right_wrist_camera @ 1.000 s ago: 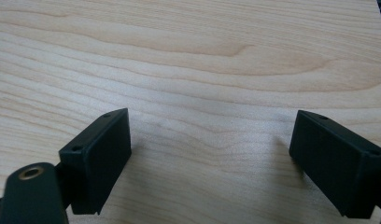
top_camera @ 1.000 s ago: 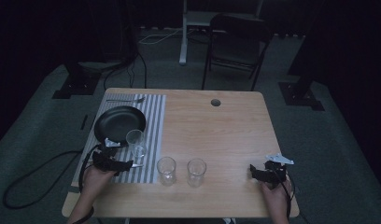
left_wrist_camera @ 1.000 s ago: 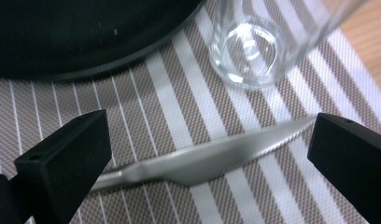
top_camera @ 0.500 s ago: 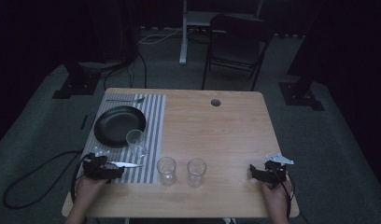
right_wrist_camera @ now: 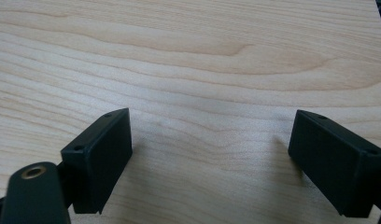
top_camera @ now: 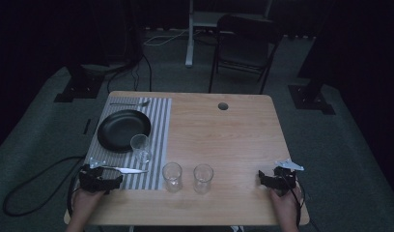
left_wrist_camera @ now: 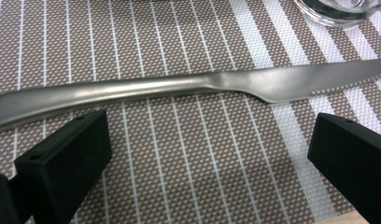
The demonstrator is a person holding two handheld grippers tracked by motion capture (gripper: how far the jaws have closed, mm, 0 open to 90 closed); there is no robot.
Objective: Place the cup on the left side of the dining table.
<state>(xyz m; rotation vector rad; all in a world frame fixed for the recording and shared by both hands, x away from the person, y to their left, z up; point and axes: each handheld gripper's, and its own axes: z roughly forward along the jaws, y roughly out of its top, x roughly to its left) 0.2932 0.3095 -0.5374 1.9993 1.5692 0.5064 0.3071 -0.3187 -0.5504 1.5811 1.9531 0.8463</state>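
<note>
A steel knife (top_camera: 125, 169) (left_wrist_camera: 179, 86) lies flat along the near edge of the striped placemat (top_camera: 159, 125) (left_wrist_camera: 179, 177). My left gripper (top_camera: 113, 181) (left_wrist_camera: 212, 137) sits just short of it, open, with nothing between its jaws. A black plate (top_camera: 122, 129) rests on the mat with a fork (top_camera: 130, 103) beyond it. An empty glass (top_camera: 140, 147) (left_wrist_camera: 338, 9) stands on the mat just past the knife's blade. At the table's near right, my right gripper (top_camera: 263, 179) (right_wrist_camera: 209, 140) is open over bare wood.
Two empty glasses (top_camera: 172, 176) (top_camera: 203, 177) stand side by side on the wood near the front edge, right of the mat. The tabletop (top_camera: 233, 140) has a cable hole (top_camera: 223, 106) at the back. A folding chair (top_camera: 243, 38) stands behind the table.
My left gripper has drawn back toward the person and off the mat's middle, leaving the knife lying on the mat. The right gripper has stayed put.
</note>
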